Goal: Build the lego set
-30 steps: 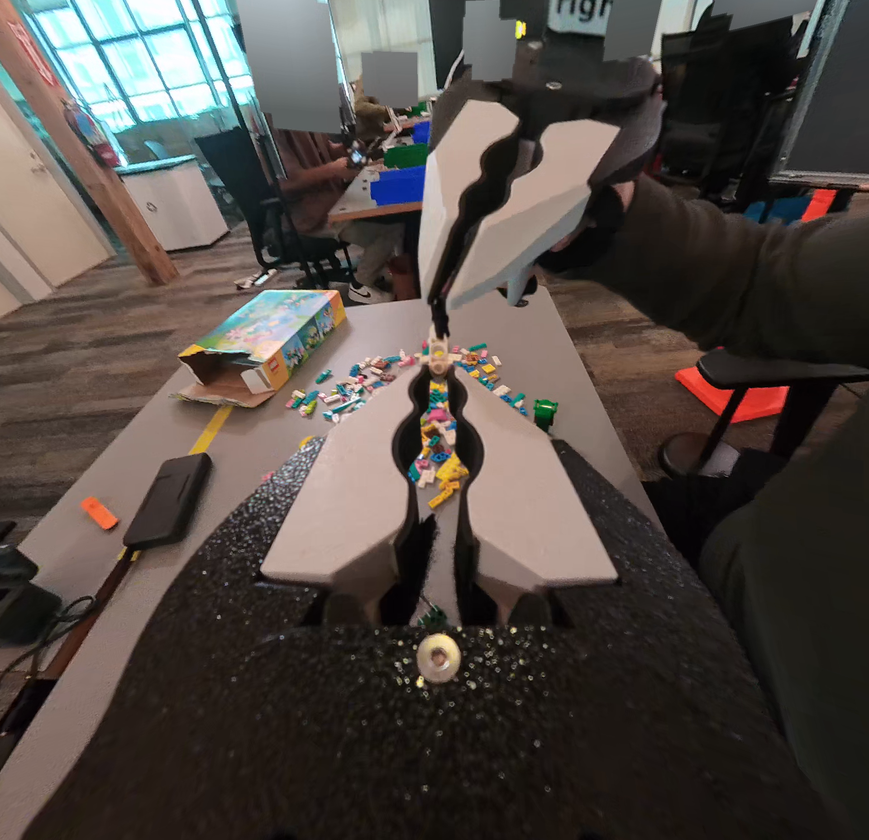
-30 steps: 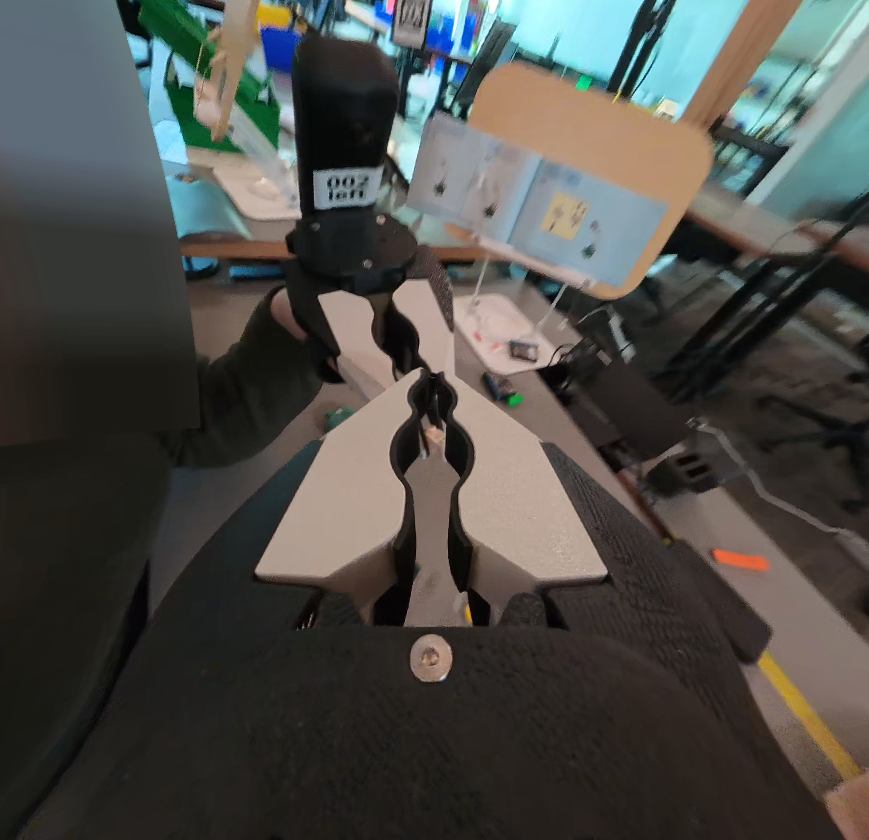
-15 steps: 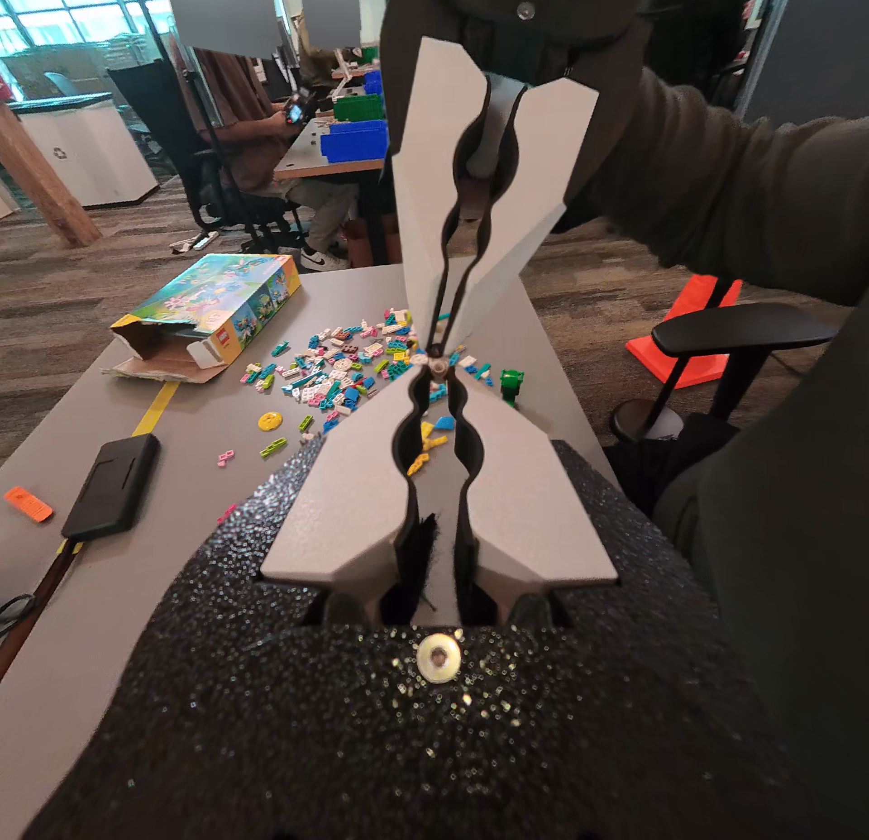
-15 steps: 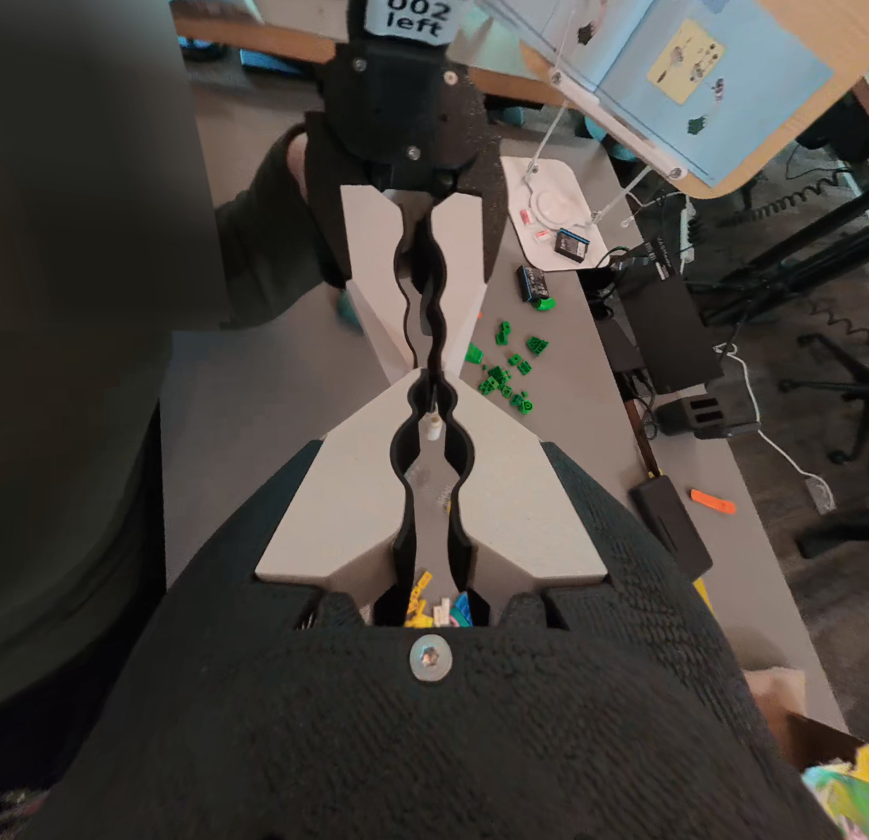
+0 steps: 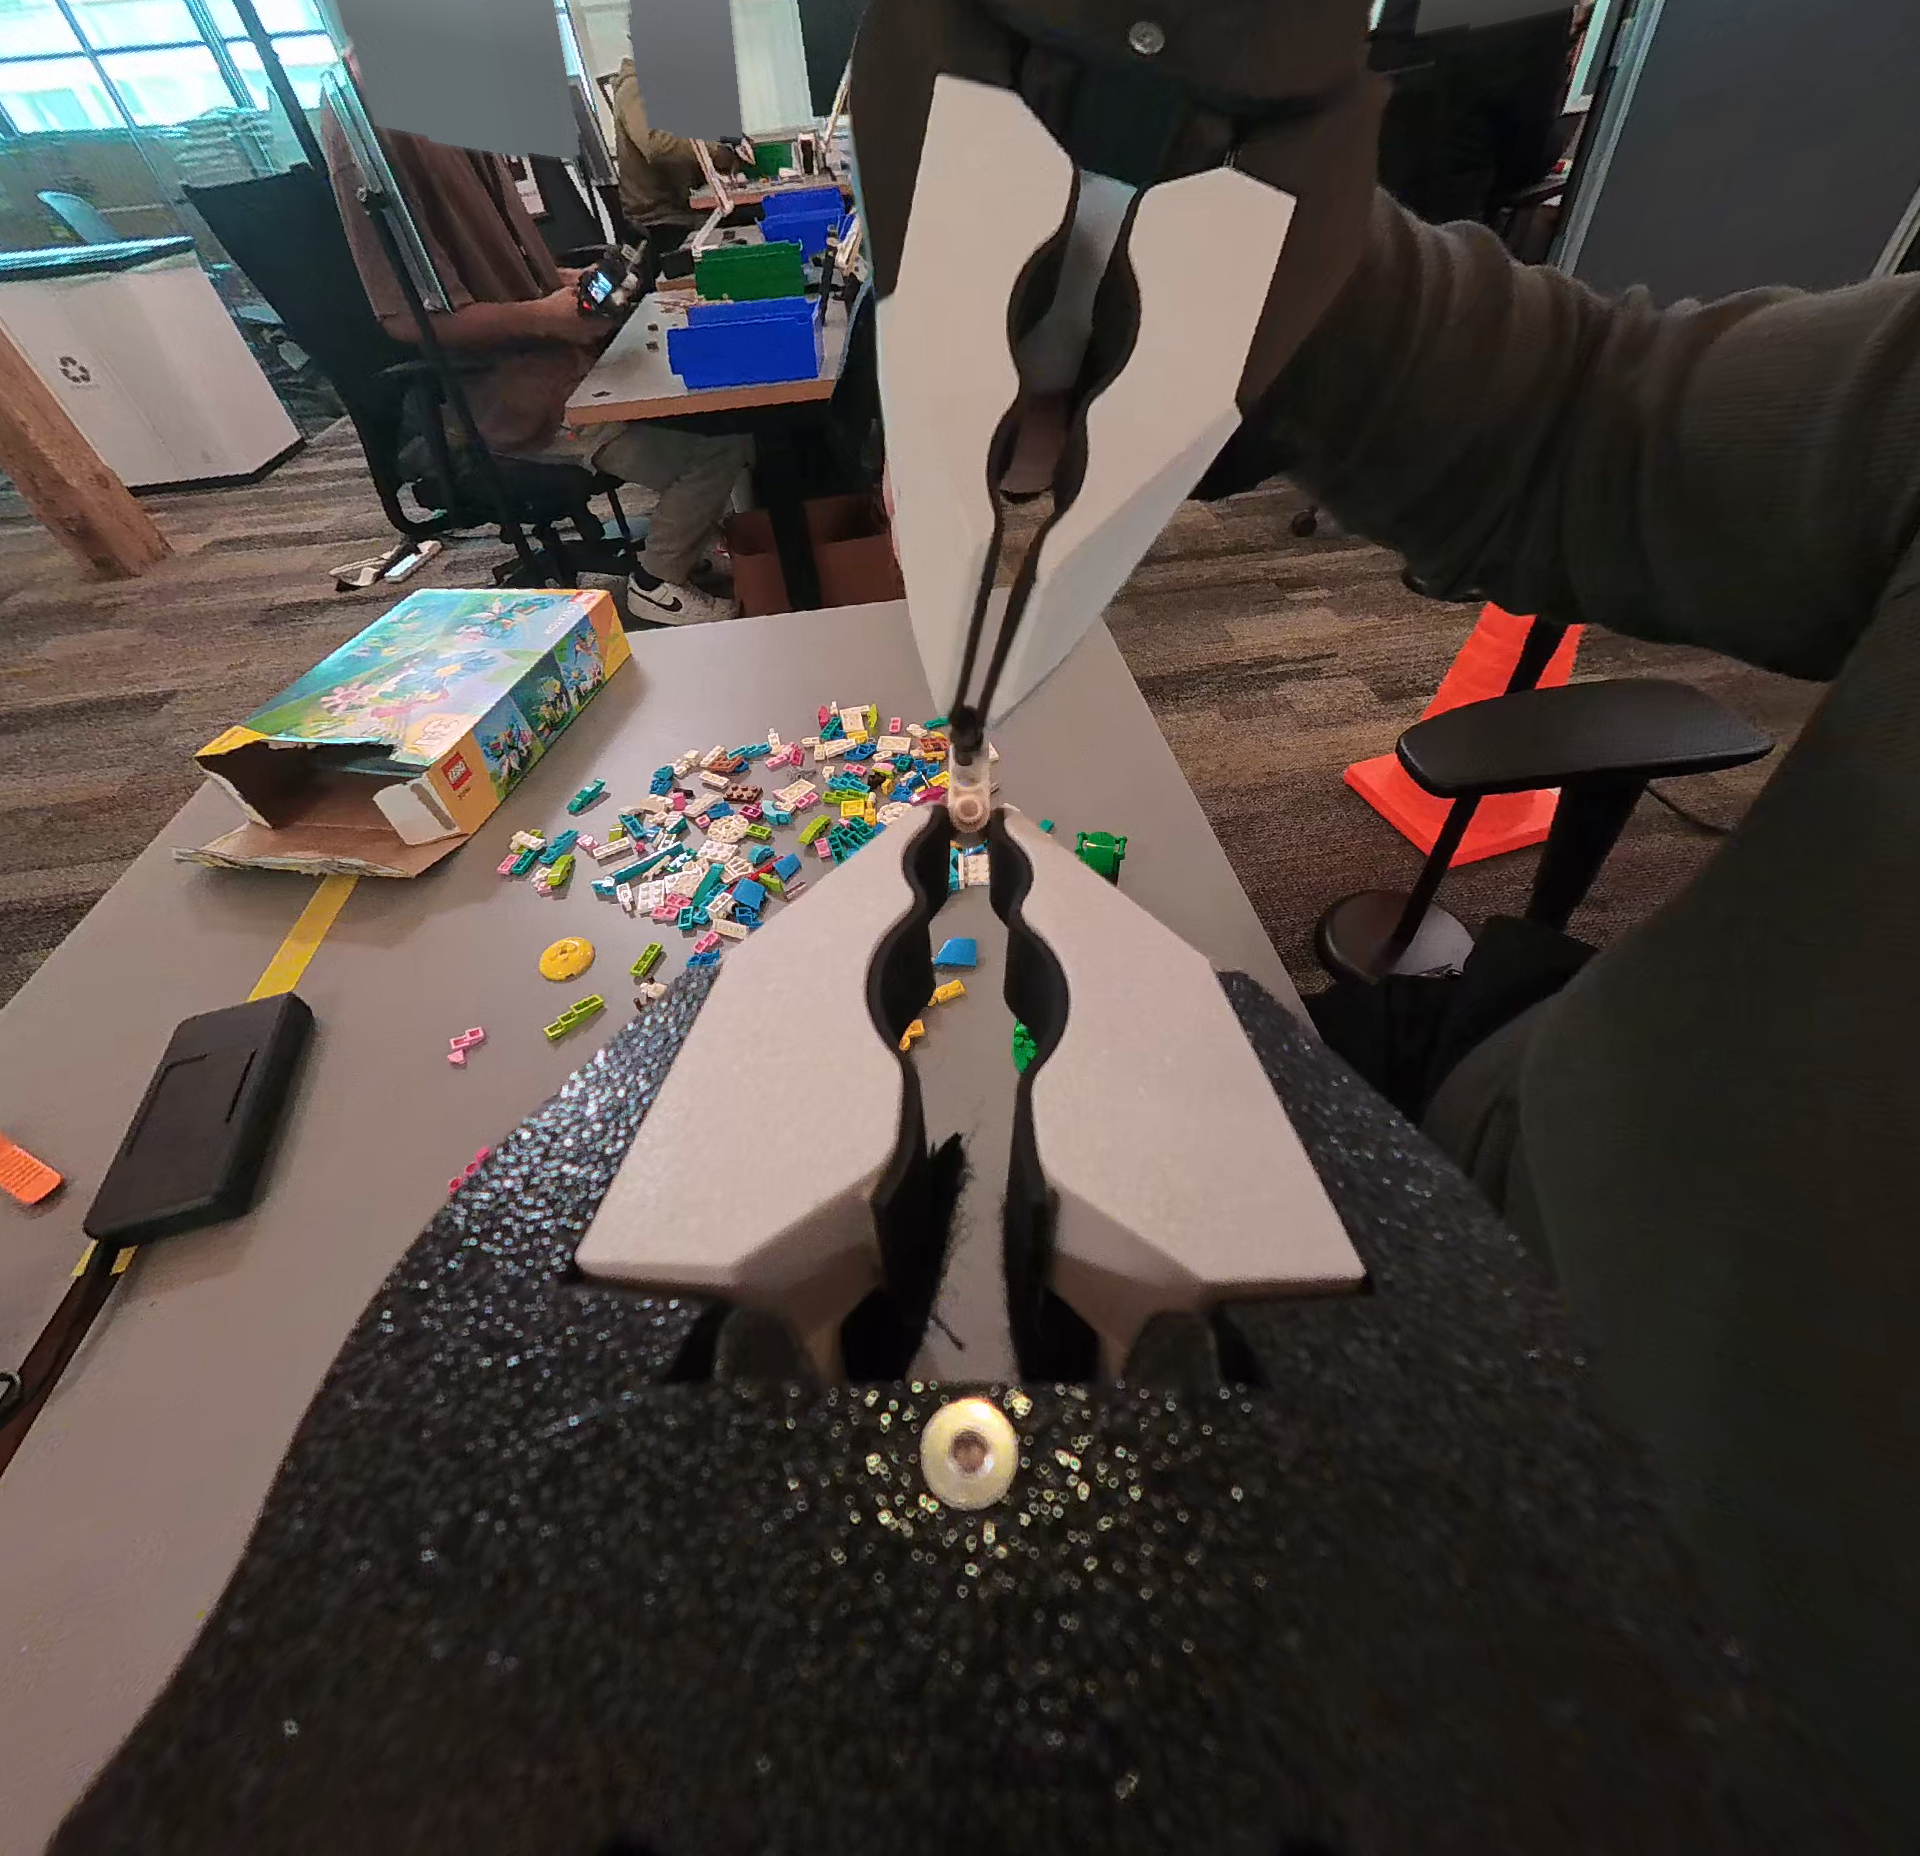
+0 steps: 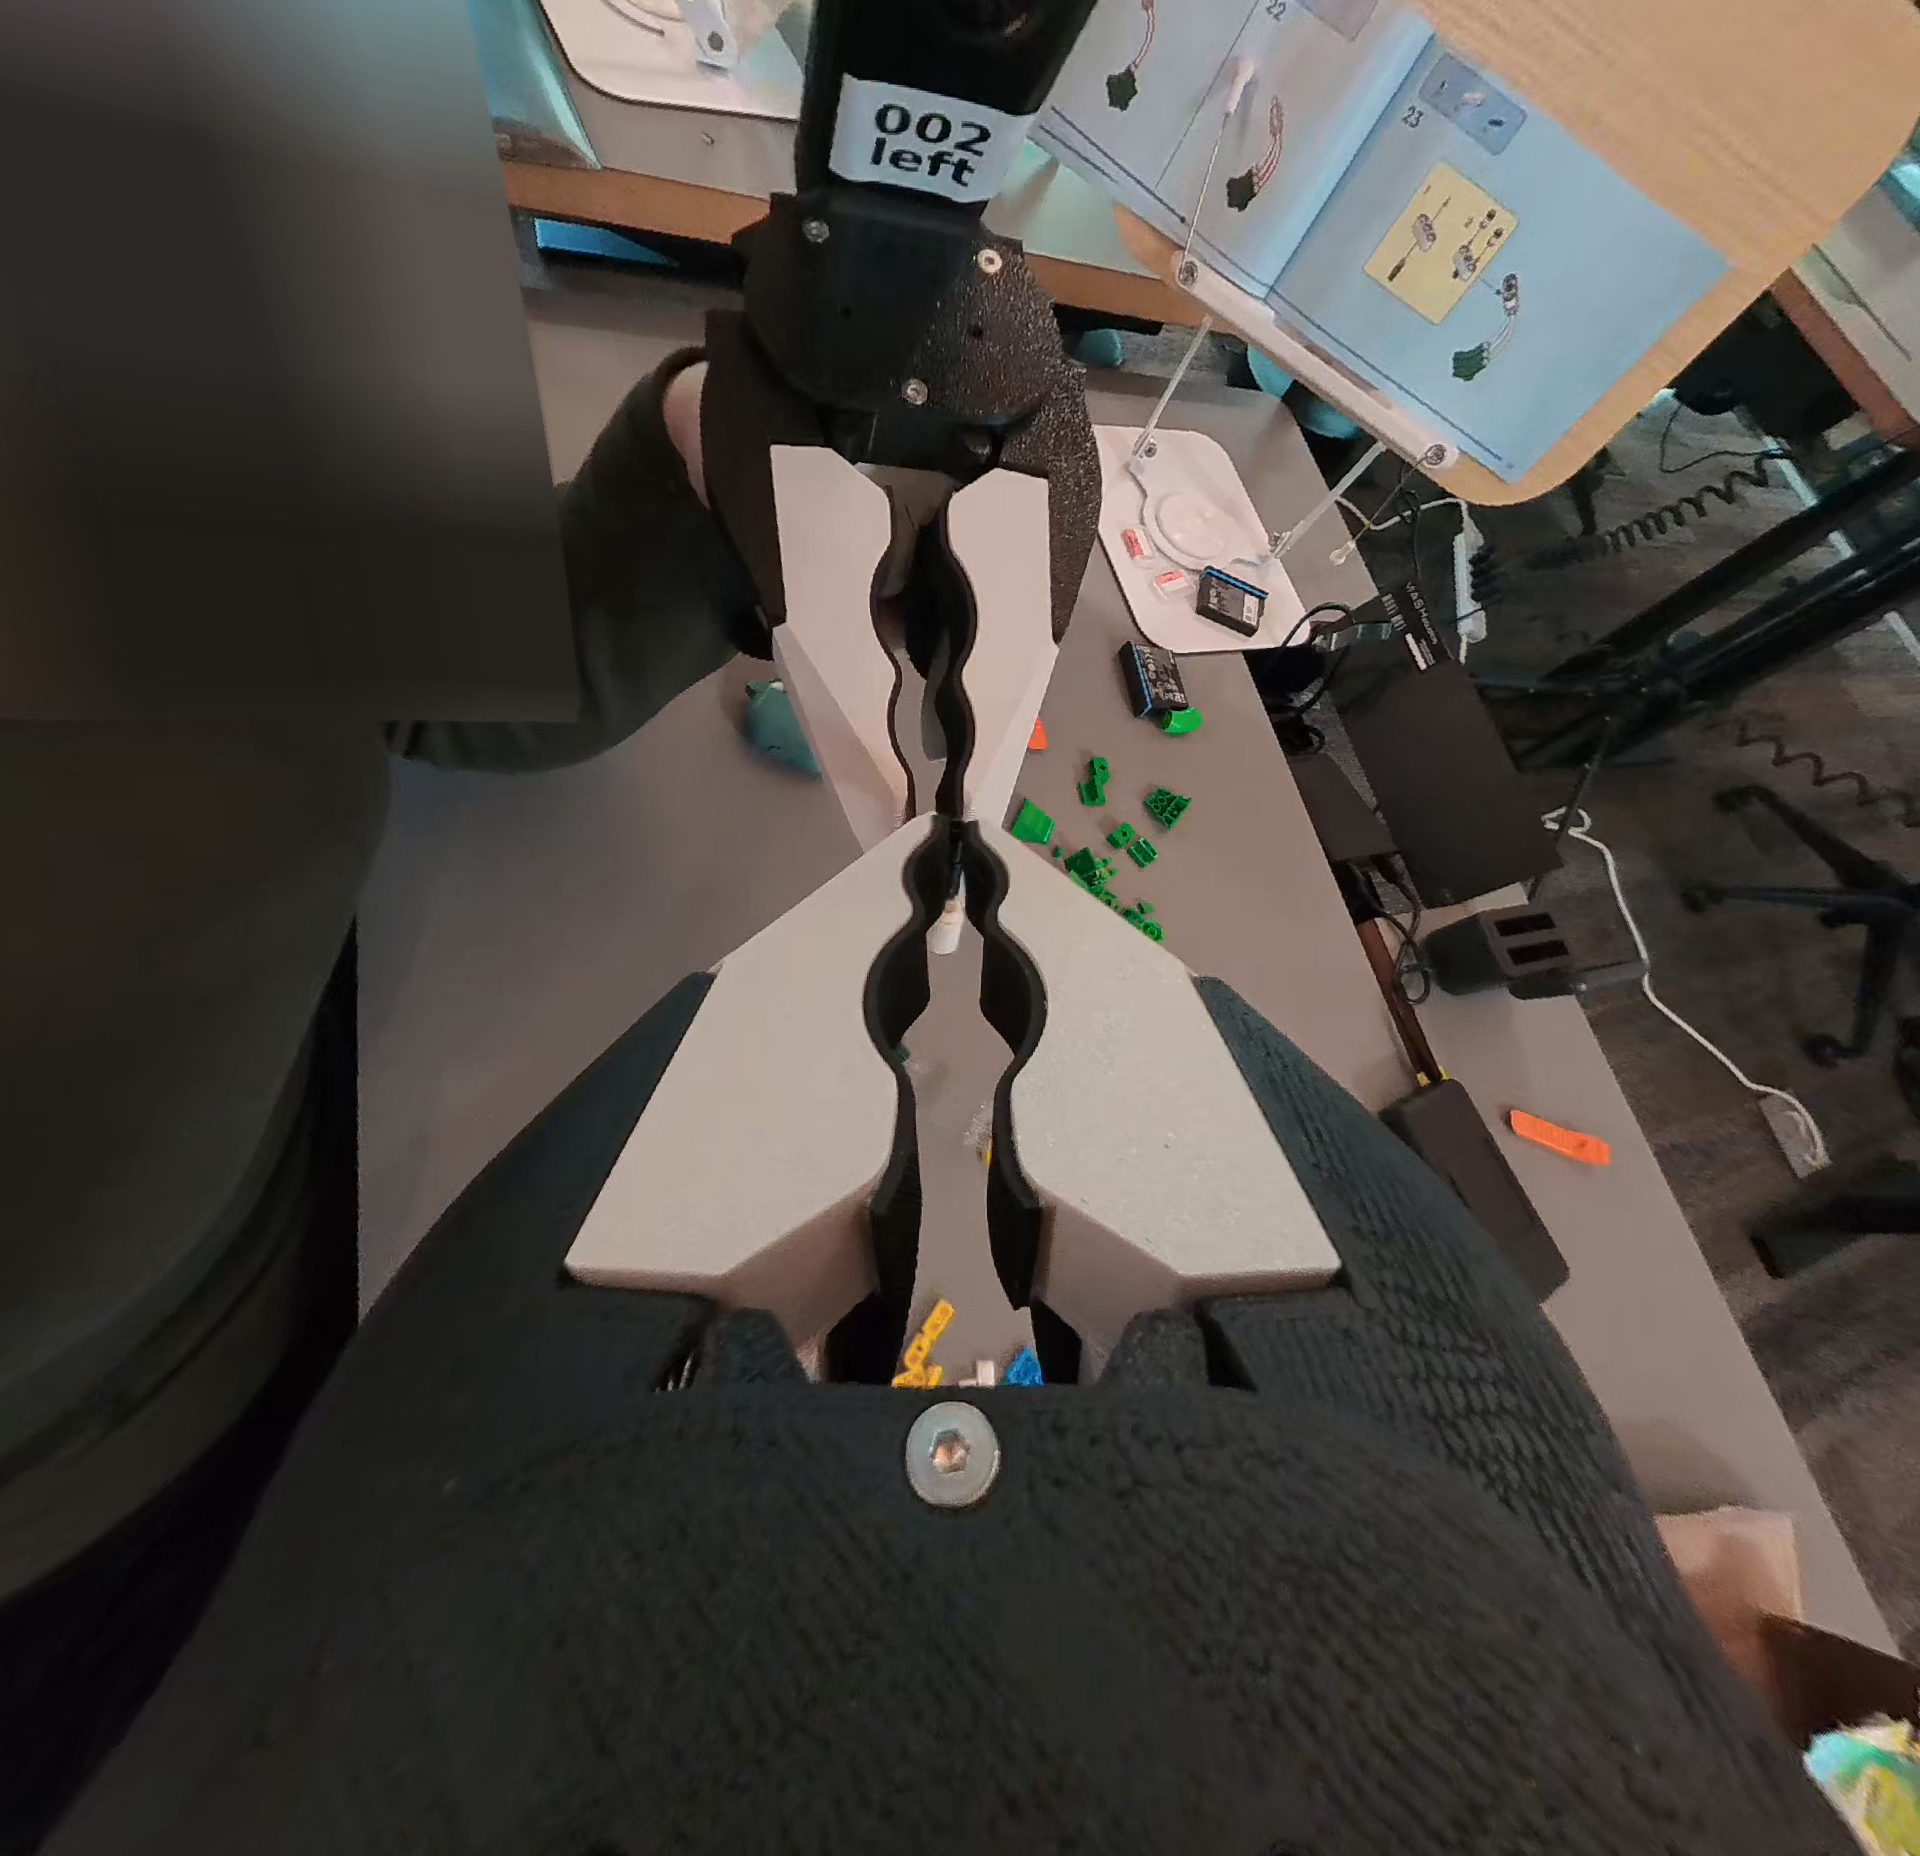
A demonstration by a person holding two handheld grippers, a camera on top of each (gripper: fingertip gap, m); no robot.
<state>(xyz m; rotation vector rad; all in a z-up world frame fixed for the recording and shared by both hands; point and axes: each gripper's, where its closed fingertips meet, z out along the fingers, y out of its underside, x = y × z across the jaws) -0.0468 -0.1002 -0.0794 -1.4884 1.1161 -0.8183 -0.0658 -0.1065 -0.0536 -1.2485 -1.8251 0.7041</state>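
Since half a second ago both grippers have held their tip-to-tip meeting above the grey table (image 5: 436,975); the framing has barely shifted.

Only the left wrist view shows the torn-open set box (image 5: 416,726) at far left and the loose pile of coloured bricks (image 5: 748,830) beside it. Only the right wrist view shows the scattered green pieces (image 6: 1112,840) and, farther right, the open instruction booklet (image 6: 1382,196) on its stand.

The left gripper (image 5: 968,817) has its jaws drawn narrow, pinching a small white lego piece (image 5: 968,798) at the tips. The right gripper (image 6: 951,835) comes down from above, jaws nearly together on a thin black pin (image 5: 966,728) that seems to seat into the white piece, though the joint is tiny.
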